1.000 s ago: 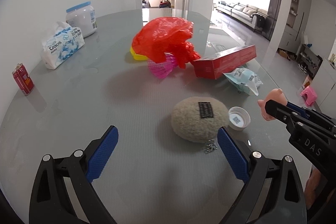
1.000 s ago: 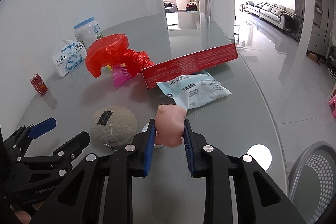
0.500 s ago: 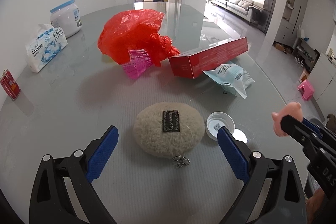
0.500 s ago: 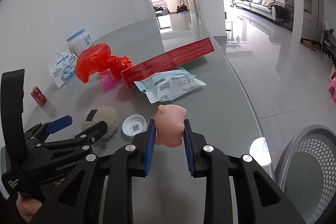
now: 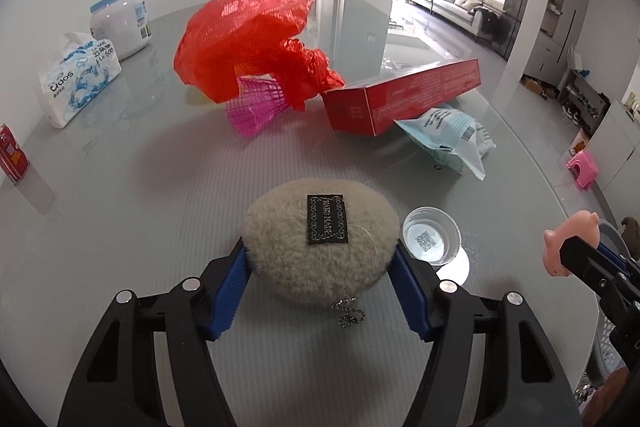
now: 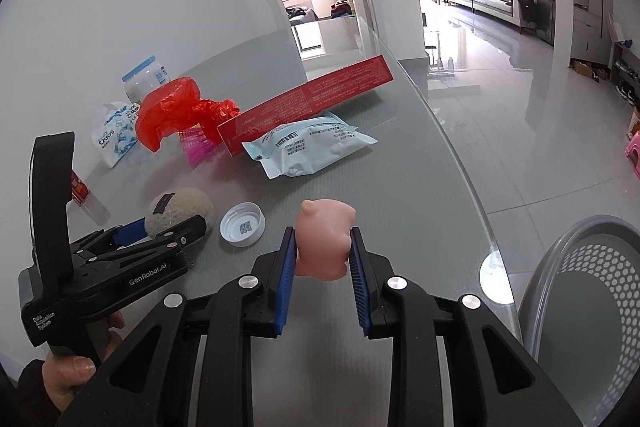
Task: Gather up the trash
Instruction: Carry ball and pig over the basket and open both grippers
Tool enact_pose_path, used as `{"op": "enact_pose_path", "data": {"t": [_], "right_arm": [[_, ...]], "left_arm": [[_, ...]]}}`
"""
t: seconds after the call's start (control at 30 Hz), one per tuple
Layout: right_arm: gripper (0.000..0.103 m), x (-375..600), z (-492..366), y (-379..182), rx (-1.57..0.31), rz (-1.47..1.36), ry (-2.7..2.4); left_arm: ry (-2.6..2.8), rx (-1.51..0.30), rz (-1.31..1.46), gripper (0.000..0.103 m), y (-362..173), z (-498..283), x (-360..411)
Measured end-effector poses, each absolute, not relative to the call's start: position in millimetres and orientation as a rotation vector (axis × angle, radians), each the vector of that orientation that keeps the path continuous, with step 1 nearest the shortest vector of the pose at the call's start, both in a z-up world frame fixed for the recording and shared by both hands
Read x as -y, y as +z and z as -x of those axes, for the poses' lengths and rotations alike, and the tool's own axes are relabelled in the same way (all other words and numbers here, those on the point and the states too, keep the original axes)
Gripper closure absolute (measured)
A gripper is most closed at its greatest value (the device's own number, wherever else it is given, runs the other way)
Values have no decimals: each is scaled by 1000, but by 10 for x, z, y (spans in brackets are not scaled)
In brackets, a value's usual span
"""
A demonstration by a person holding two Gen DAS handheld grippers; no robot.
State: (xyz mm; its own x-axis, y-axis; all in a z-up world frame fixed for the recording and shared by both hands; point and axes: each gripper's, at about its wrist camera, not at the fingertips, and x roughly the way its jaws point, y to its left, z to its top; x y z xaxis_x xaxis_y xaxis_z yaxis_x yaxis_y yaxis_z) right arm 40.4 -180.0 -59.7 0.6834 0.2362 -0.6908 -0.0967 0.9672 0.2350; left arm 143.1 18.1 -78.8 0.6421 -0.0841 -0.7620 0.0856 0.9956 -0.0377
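My left gripper (image 5: 320,259) is shut on a beige fluffy pouch (image 5: 320,239) with a black label and a small chain, which rests on the glass table (image 5: 140,187). The pouch also shows in the right wrist view (image 6: 180,207). My right gripper (image 6: 323,247) is shut on a pink pig toy (image 6: 323,239) and holds it above the table's right edge, near a grey perforated basket (image 6: 592,291). The pig also shows at the right in the left wrist view (image 5: 568,239).
A white cap (image 5: 431,235) lies right of the pouch. Behind are a red plastic bag (image 5: 256,39), a pink shuttlecock (image 5: 256,105), a red box (image 5: 404,95) and a pale blue packet (image 5: 448,139). A tissue pack (image 5: 76,83), white jar (image 5: 118,23) and red can (image 5: 12,155) stand left.
My left gripper moved forward and closed its fingers on the fluffy pouch. My right gripper, still holding the pig, moved right toward the basket.
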Motion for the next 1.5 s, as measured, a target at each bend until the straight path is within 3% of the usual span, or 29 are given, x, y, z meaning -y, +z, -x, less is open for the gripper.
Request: {"op": "enact_pose_path", "data": {"t": [0.6, 1.03, 1.5], "right_arm": [[77, 2138, 122, -319, -729, -195, 83], [77, 3177, 1024, -253, -674, -285, -192], [77, 4103, 1614, -638, -689, -408, -419]], "left_arm": [[-193, -689, -30, 40, -177, -811, -31], [-526, -653, -124, 40, -75, -355, 1150], [-759, -740, -288, 40, -453, -104, 2395]]}}
